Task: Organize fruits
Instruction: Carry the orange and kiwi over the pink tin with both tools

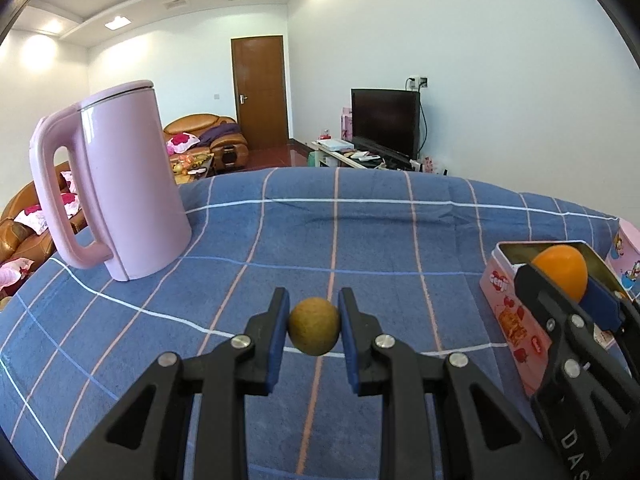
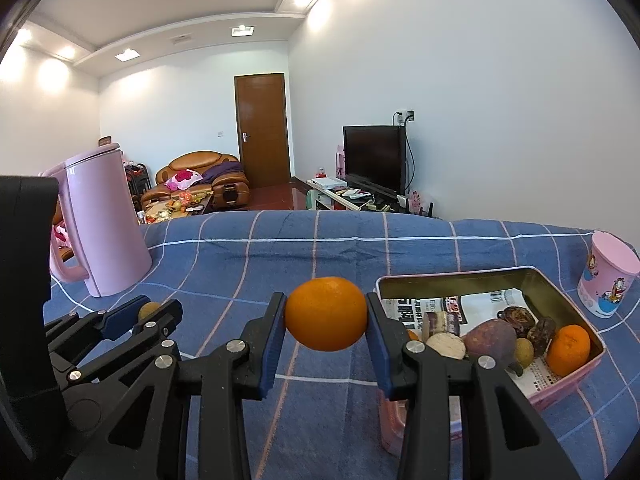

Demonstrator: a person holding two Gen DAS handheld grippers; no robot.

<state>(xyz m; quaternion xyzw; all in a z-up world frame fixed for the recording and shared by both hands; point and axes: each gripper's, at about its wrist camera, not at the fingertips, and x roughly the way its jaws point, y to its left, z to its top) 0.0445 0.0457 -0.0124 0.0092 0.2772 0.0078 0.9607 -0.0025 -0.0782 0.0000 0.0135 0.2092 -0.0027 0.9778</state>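
The left gripper (image 1: 314,326) is clamped on a small round yellow-brown fruit (image 1: 314,332), its blue pads pressing both sides and holding it clear above the blue checked cloth (image 1: 360,240). The right gripper (image 2: 326,316) is clamped the same way on an orange (image 2: 326,313), lifted above the cloth just beside the near left corner of the pink tin (image 2: 560,388). In the right wrist view the left gripper shows at the left edge with its fruit between the fingers; in the left wrist view the right gripper shows at the right edge, the orange in front of the tin's open top.

The tin sits toward the right edge of the cloth, lined with printed paper, and holds a second orange (image 2: 568,350) at its near right corner, a purple-brown round fruit (image 2: 490,340), a small yellowish fruit (image 2: 525,351) and several dark and pale pieces I cannot identify. A pink cup (image 2: 610,274) with cartoon pictures stands just beyond the tin near the far right corner. A pink kettle (image 1: 132,184) stands upright near the far left corner of the cloth.
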